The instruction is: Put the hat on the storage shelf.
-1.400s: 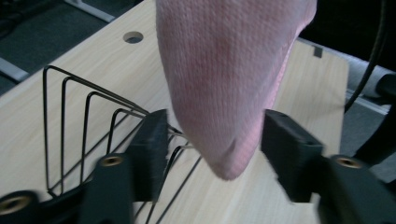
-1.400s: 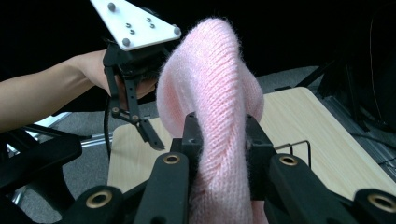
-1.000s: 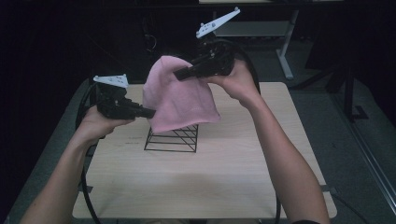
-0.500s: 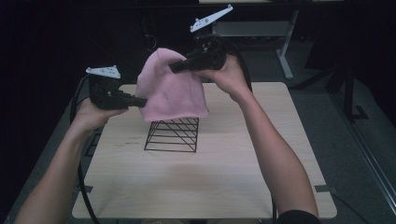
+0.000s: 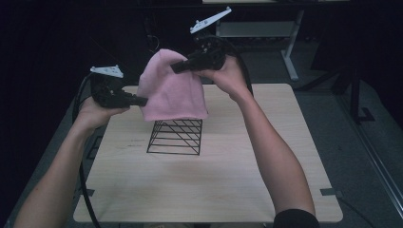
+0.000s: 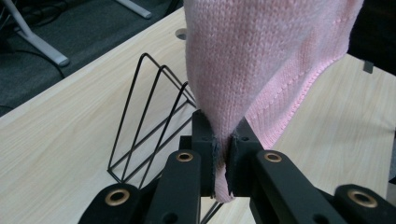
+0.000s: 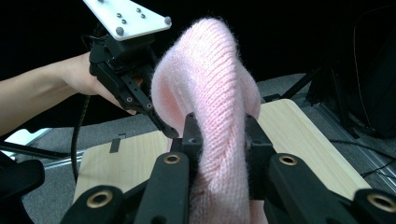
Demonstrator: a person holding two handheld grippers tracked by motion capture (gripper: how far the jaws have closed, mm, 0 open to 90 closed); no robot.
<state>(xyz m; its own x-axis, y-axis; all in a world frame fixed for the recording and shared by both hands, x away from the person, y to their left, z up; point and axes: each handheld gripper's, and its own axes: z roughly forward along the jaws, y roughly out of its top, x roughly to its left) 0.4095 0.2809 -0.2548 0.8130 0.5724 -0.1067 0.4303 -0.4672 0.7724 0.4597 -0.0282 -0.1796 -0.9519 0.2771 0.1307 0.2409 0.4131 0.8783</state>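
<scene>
Left gripper view puts the left hand-held gripper (image 6: 223,154) nearest, its two black jaws clamped on a fold of the pink knitted beanie (image 6: 261,60); the pinched cloth hides the jaw tips, and the beanie's top is cut off by the frame. Behind it the black wire rack (image 6: 149,116) stands on the worktop (image 6: 56,140), its lower right part covered by the jaws. In the right gripper view the right hand-held gripper (image 7: 223,135) is likewise clenched on the beanie, a thick roll of knit bulging between the jaws and hiding what lies behind.

From the high view the beanie (image 5: 171,90) hangs in the air between both grippers, just above the rack (image 5: 176,137), its hem masking the rack's top edge; whether they touch cannot be told. It is soft pale pink, ribbed, domed at the top and wider at the hem.

The worktop (image 5: 214,185) is light wood grain with rounded corners. Beyond it the room is dark, with a white desk frame (image 5: 285,42) at the back.
</scene>
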